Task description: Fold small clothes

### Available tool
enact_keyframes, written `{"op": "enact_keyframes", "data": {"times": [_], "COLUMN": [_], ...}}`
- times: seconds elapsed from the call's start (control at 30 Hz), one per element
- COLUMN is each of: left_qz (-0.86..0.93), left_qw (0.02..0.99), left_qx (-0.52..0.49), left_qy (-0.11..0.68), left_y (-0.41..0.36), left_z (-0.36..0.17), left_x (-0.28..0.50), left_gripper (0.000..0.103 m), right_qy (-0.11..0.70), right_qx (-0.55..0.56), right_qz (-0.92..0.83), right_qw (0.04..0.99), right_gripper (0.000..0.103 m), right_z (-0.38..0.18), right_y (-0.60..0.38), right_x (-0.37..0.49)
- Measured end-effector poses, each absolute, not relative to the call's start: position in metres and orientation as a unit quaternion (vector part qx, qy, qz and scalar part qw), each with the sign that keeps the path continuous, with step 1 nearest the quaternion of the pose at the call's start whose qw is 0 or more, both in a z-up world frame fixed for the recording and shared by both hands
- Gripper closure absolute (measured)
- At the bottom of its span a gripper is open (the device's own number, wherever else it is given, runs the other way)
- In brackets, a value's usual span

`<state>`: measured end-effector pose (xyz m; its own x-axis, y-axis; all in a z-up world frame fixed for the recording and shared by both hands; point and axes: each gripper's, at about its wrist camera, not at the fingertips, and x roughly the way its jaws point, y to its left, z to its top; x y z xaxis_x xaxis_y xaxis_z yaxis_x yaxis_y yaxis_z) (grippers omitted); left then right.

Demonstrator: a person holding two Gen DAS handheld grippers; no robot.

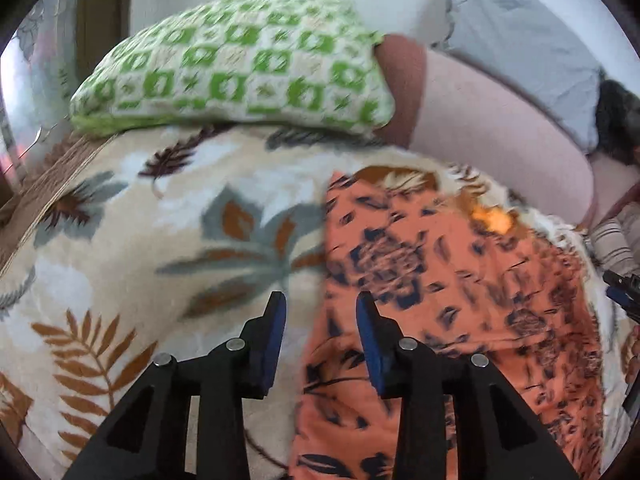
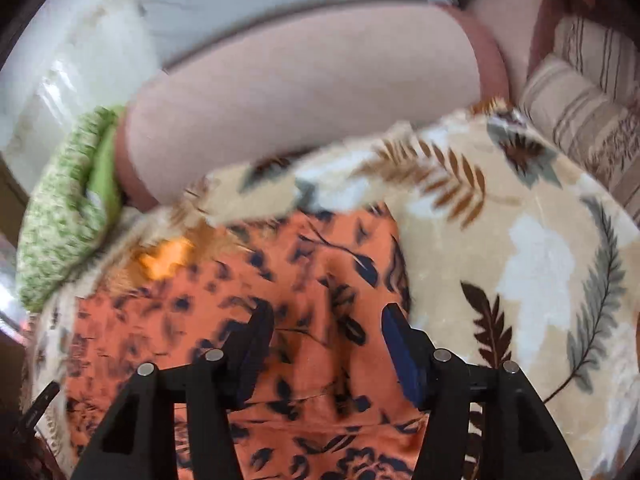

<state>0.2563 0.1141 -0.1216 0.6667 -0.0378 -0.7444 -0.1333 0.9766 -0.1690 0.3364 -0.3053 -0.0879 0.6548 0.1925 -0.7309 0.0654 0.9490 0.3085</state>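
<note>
Orange garment point(image 1: 460, 300) flat on leaf blanket point(image 1: 140, 248); left tool point(image 1: 320, 312), right tool point(image 2: 326, 324) apart, empty.

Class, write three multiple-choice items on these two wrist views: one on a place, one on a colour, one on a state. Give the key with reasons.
1. Where does the orange floral garment lie?
A. on the leaf-print blanket
B. on the green pillow
C. on a chair

2. The pillow's pattern is:
A. blue
B. green and white
C. red

3. The left gripper is:
A. shut on the garment
B. open, holding nothing
C. gripping the pillow

Key: A, blanket shows around the garment; B, green squares on white; B, pads stand apart with nothing pinched.
</note>
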Motion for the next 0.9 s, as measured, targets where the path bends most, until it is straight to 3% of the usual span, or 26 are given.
{"op": "enact_keyframes", "data": {"times": [0.1,0.17,0.2,0.23,0.4,0.53,0.73,0.9], "left_qz": [0.02,0.049,0.048,0.057,0.048,0.037,0.037,0.026], "left_qw": [0.898,0.857,0.861,0.863,0.89,0.903,0.89,0.872], "left_qx": [-0.088,-0.073,-0.085,-0.08,-0.082,-0.099,-0.13,-0.113], "left_qy": [0.43,0.507,0.499,0.495,0.445,0.416,0.435,0.476], "left_y": [0.103,0.104,0.108,0.109,0.118,0.127,0.129,0.113], "left_z": [-0.133,-0.166,-0.17,-0.162,-0.112,-0.087,-0.101,-0.132], "left_x": [0.266,0.283,0.283,0.279,0.236,0.168,0.056,0.019], "left_gripper": [0.053,0.045,0.045,0.045,0.042,0.029,0.024,0.024], "right_qy": [0.427,0.506,0.542,0.522,0.452,0.44,0.472,0.513], "right_qx": [0.198,0.21,0.222,0.243,0.208,0.209,0.238,0.266], "right_qz": [0.118,0.12,0.103,0.098,0.092,0.088,0.092,0.104], "right_qw": [0.874,0.828,0.804,0.812,0.862,0.869,0.844,0.81], "right_gripper": [0.032,0.03,0.031,0.036,0.034,0.031,0.031,0.029], "right_z": [-0.095,-0.136,-0.155,-0.154,-0.088,-0.065,-0.079,-0.121], "right_y": [-0.29,-0.284,-0.288,-0.294,-0.297,-0.306,-0.329,-0.326], "right_x": [0.333,0.345,0.349,0.345,0.293,0.224,0.105,0.056]}}
